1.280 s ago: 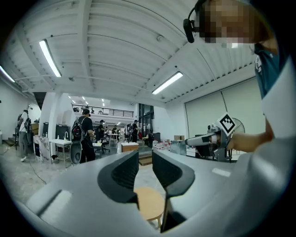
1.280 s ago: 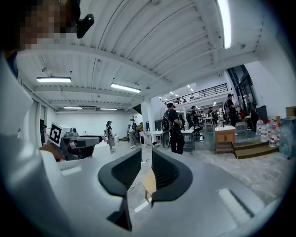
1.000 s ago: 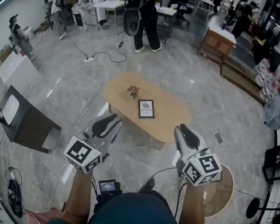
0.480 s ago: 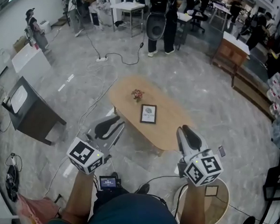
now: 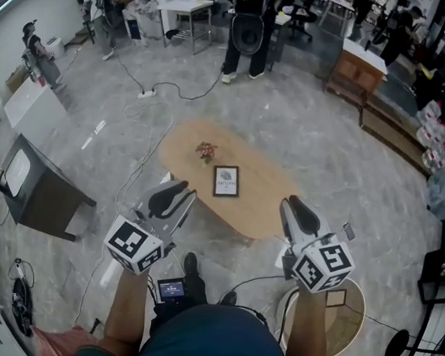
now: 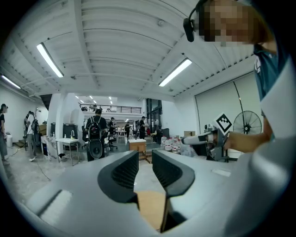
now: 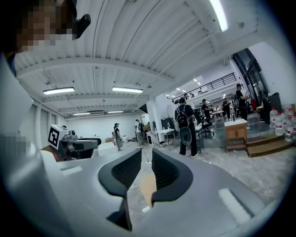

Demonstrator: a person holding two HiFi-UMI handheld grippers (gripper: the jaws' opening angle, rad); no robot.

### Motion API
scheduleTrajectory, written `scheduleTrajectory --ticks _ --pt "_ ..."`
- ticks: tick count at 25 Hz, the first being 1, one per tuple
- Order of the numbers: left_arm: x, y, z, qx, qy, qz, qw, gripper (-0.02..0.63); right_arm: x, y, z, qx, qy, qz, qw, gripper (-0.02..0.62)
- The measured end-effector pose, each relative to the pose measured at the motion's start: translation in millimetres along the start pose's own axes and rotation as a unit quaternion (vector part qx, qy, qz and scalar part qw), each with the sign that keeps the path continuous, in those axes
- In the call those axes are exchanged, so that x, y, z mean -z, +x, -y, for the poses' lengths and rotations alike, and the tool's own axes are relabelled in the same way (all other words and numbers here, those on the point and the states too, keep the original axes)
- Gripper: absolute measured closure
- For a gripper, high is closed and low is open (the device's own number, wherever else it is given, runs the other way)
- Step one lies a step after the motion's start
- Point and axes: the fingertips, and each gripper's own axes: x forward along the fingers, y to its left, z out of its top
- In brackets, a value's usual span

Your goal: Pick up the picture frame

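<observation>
The picture frame (image 5: 226,181), dark-edged with a white print, lies flat in the middle of an oval wooden table (image 5: 265,197) in the head view. My left gripper (image 5: 167,199) hangs in the air over the floor, short of the table's near-left edge. At the near-right edge my right gripper (image 5: 300,215) is held up the same way. Both are well short of the frame. In the left gripper view (image 6: 145,159) and the right gripper view (image 7: 146,159) the jaws stand almost together, a thin slit between them and nothing in it.
A small flower ornament (image 5: 205,149) stands on the table beyond the frame. A dark cabinet (image 5: 39,188) sits at the left, a round side table (image 5: 354,308) at my right foot. Cables (image 5: 142,159) trail across the floor. People (image 5: 247,29) stand at the far side.
The view has swung about while I step closer to the table. My left gripper has lifted a little toward the table edge. Both stay empty.
</observation>
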Motion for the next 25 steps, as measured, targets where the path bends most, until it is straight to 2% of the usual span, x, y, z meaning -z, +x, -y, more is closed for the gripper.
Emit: scheduleTrajectory --ticks 6,18,25 --pt "3 51 -39 0.044 -0.007 0.002 0.999 0.52 -2 35 27 0.044 0.006 -0.005 0.999 0.52" --pt "3 128 -147 0.114 -0.024 0.005 0.9931 0.52 -23 132 47 0.115 0.016 -0.013 0.993 0.52" --pt "16 150 -202 0.146 -0.04 0.003 0.9885 0.52 -24 187 46 0.146 0.016 -0.024 0.989 0.52"
